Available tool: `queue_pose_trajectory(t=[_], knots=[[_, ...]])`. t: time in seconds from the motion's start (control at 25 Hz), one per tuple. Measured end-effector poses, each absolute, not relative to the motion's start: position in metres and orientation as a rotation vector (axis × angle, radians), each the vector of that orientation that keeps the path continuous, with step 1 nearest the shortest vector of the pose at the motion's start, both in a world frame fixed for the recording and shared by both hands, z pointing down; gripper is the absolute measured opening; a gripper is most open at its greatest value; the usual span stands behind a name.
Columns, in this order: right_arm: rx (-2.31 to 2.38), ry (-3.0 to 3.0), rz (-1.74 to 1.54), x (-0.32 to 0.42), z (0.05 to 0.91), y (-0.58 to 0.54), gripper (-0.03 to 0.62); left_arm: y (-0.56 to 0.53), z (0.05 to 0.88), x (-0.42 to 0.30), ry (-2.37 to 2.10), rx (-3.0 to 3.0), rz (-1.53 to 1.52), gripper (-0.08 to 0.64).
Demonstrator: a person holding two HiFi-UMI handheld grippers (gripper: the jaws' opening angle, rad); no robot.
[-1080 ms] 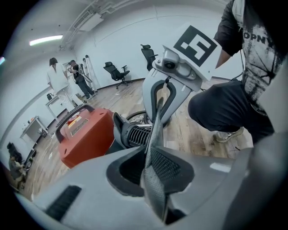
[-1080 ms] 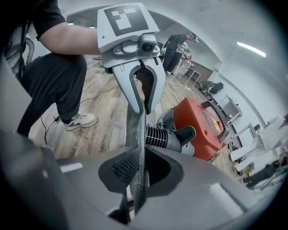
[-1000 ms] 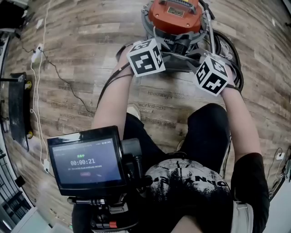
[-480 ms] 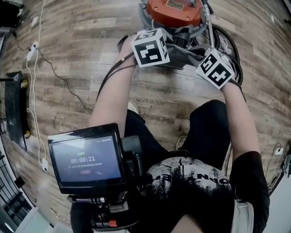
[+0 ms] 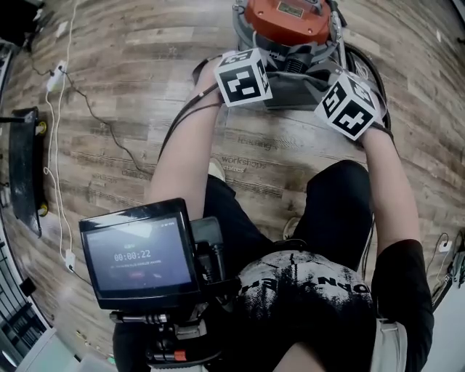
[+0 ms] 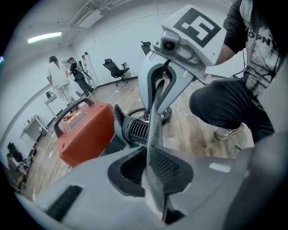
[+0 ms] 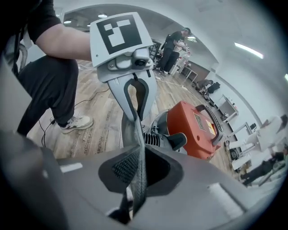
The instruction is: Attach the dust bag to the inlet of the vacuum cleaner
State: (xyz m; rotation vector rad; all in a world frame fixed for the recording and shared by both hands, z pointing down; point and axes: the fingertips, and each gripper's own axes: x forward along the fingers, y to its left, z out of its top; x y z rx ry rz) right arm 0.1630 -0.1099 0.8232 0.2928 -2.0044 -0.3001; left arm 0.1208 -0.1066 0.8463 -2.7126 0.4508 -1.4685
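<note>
Two grippers pinch one grey dust bag (image 6: 154,126) by its edge. The left gripper (image 6: 150,170), jaws just closed further, and the right gripper (image 7: 137,170), nearly shut, both clamp fabric. The bag hangs at twelve o'clock, just short of the orange vacuum cleaner (image 5: 287,22). It is probably light and limp, so hold it near its opening.

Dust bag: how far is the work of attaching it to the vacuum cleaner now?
Done: both grippers have the grey dust bag by its edge, stretched between them beside the orange vacuum cleaner. In hand: the left gripper has just been closing its jaws on the fabric; the right gripper is shut on it. Left: the bag does not yet look fitted onto the cleaner; that step remains.
</note>
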Motion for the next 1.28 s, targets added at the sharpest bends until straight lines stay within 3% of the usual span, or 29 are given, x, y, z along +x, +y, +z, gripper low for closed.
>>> queue_pose_trajectory(t=[1.08,1.16,1.28], knots=[[0.402,-2.065,-0.203,0.17,0.824,-0.12,0.032,-0.107,0.838,0.127,0.464,-2.756,-1.408,0.029],[0.41,-2.082,-0.16,0.169,0.825,-0.122,0.032,-0.102,0.841,0.127,0.47,-2.753,-1.397,0.047],[0.408,-2.083,-0.148,0.169,0.826,-0.125,0.034,-0.097,0.846,0.13,0.474,-2.766,-1.359,0.136]])
